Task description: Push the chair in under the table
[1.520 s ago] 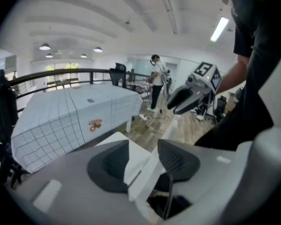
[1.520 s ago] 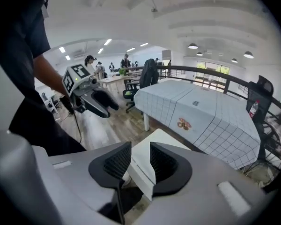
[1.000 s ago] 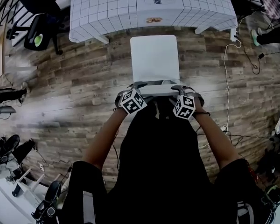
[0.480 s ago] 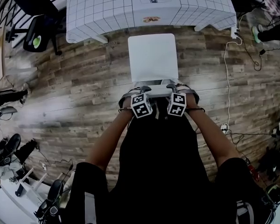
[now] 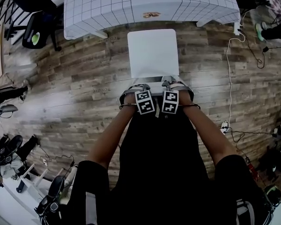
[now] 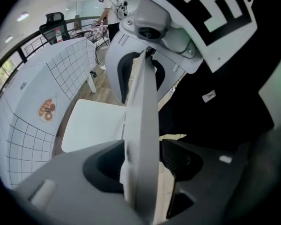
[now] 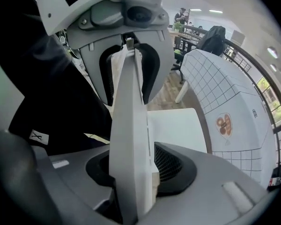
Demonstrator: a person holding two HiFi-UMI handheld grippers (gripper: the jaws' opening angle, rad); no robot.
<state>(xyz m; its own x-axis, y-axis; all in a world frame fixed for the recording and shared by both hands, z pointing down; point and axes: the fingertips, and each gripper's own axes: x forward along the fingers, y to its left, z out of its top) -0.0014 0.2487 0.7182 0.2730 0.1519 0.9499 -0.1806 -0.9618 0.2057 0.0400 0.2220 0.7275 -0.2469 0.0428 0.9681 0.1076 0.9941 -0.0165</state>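
The white chair (image 5: 152,53) stands on the wood floor with its seat's front edge just short of the table (image 5: 107,6), which wears a gridded white cloth. My two grippers sit side by side over the top of the chair backrest (image 5: 154,80): left gripper (image 5: 141,89), right gripper (image 5: 167,86). In the left gripper view the backrest edge (image 6: 143,107) runs between the closing jaws of the left gripper (image 6: 143,165), with a sliver of gap at one pad. The right gripper (image 7: 133,168) also straddles the backrest (image 7: 129,116), its jaws closing.
A black office chair (image 5: 37,13) stands left of the table. A white cable (image 5: 227,74) trails over the floor at the right, near someone's shoe (image 5: 260,32). Stands and gear crowd the lower left corner (image 5: 18,172). People stand far off (image 6: 107,3).
Both grippers moved inward along the backrest top and sank onto it; their marker cubes now sit next to each other. The chair keeps its place by the table.
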